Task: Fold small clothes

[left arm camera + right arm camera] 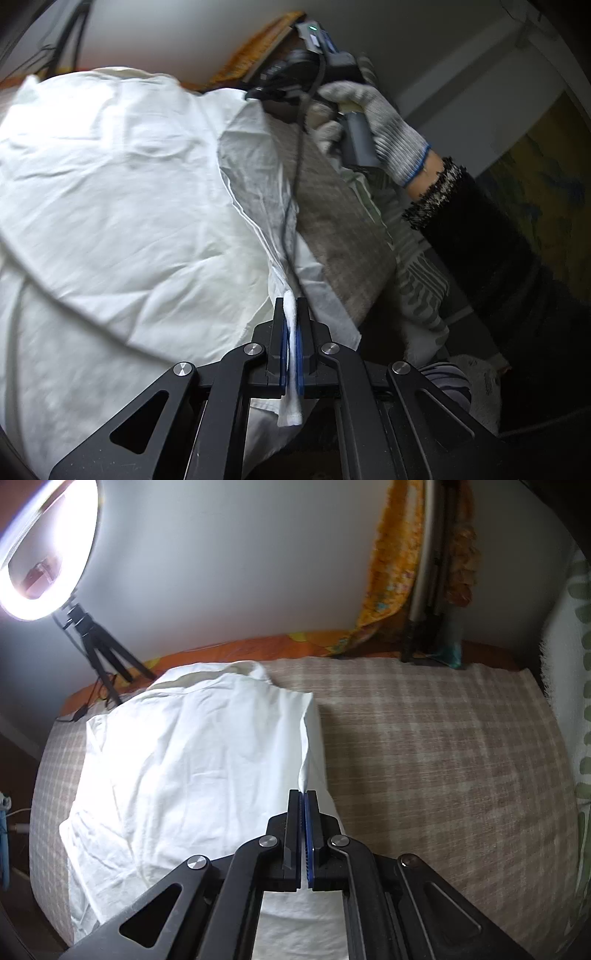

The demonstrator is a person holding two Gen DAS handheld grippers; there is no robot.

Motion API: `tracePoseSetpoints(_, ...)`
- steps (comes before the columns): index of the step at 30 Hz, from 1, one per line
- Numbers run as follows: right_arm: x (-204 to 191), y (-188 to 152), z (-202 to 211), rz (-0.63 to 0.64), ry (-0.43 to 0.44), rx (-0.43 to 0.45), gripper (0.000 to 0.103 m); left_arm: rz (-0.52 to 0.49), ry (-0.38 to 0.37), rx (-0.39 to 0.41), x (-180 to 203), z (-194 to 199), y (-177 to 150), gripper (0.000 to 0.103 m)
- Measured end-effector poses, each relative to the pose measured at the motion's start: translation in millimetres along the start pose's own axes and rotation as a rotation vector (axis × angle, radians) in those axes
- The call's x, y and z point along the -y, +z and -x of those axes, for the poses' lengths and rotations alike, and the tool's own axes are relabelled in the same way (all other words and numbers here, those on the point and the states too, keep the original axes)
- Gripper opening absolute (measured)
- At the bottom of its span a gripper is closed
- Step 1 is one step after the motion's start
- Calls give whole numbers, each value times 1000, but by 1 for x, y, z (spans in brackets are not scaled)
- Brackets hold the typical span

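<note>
Right then, white shirt (192,760) lay on plaid bed cover (443,775), long axis running 6 to 12 o'clock, collar end at 12; no writing legible; L gripper (291,306) clenched on shirt hem; R gripper (303,797) pinched shirt's edge at 3 o'clock side.

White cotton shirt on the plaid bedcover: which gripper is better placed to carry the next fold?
Left. The left gripper is shut on a pinch of the white cotton shirt's edge. The right gripper is shut at the shirt's right edge; whether it pinches cloth is unclear.
</note>
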State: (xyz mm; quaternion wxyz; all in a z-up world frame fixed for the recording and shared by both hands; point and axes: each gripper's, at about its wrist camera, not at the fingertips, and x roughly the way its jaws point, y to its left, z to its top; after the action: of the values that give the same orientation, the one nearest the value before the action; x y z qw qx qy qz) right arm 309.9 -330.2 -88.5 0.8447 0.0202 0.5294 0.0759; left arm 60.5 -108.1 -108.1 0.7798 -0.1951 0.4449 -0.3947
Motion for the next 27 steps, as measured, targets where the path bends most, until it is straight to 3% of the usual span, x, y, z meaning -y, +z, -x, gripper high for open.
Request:
tracePoseSetpoints(8,-37,-6,-20,99,23,-24,2,102,3,-4,-17,9,-16,2)
tracePoseSetpoints(10,-34,-9,-18,77,24,-8,33,125,5,-2,-20,10,-20,2)
tracePoseSetpoints(11,-29,-11,-15,54,45,3,35,139,2,-4,-24,11,-22,2)
tracePoseSetpoints(15,9,-23,-4,-55,30,37,32,166,15,-19,-35,13,-28,2)
tracePoseSetpoints(18,33,-48,-3,-104,27,13,31,180,20,-33,-39,12,-32,2)
tracePoseSetpoints(22,45,-79,-6,-143,55,-22,31,234,-3,-24,-47,15,-34,2)
tracePoseSetpoints(27,30,-119,12,-111,114,-40,31,216,-8,-6,-39,23,-25,2)
